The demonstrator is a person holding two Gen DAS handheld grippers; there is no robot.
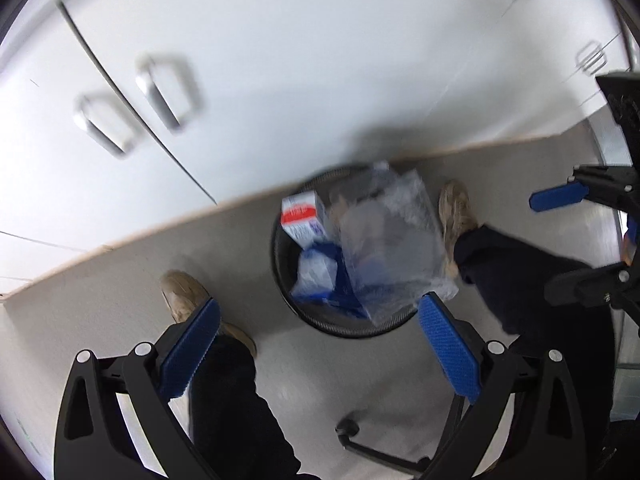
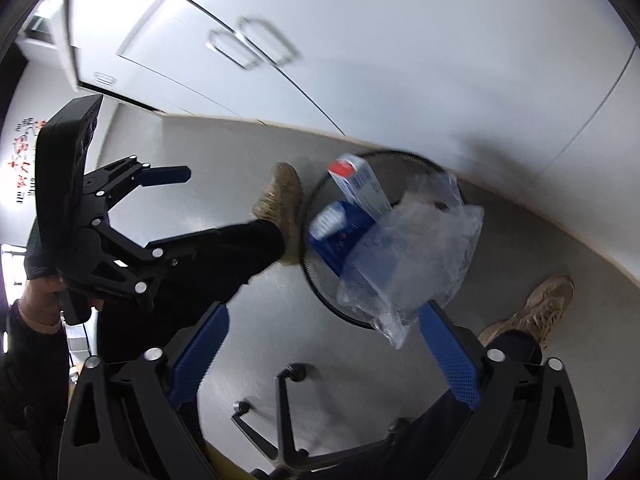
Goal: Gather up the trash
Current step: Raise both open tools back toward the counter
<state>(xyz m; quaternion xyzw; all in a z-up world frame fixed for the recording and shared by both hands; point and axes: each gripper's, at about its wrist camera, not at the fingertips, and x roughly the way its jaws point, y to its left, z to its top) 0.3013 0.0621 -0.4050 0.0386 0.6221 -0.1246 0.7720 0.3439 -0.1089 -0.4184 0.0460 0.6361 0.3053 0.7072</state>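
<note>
White cabinet doors (image 1: 200, 60) with metal loop handles back a grey floor (image 1: 120, 280); a black mesh bin (image 1: 280, 264) stands on the floor just beside the cabinet base.

Bin holds a white carton (image 1: 301, 216) with a red band, blue-and-white packaging (image 1: 320, 276) and a crumpled clear plastic bag (image 1: 392, 248) that spills over the rim. Bag is blurred.

Left wrist view: left gripper (image 1: 320, 344) above the bin, fingers (image 1: 196, 344) spread wide, nothing between them. Right gripper (image 1: 576, 216) shows at the right edge, apart from the bin.

Right wrist view only: right gripper (image 2: 320, 360) with fingers (image 2: 448, 356) wide and nothing held, the bag's lower edge near the right one; left gripper (image 2: 160, 200) seen from the side, held in a hand (image 2: 44, 300), fingers apart; red lettering on a far wall.

Around: tan shoes (image 2: 280, 200) either side of the bin, dark trouser legs crossing the floor, a chair base (image 2: 288, 420) with castors low in frame.
</note>
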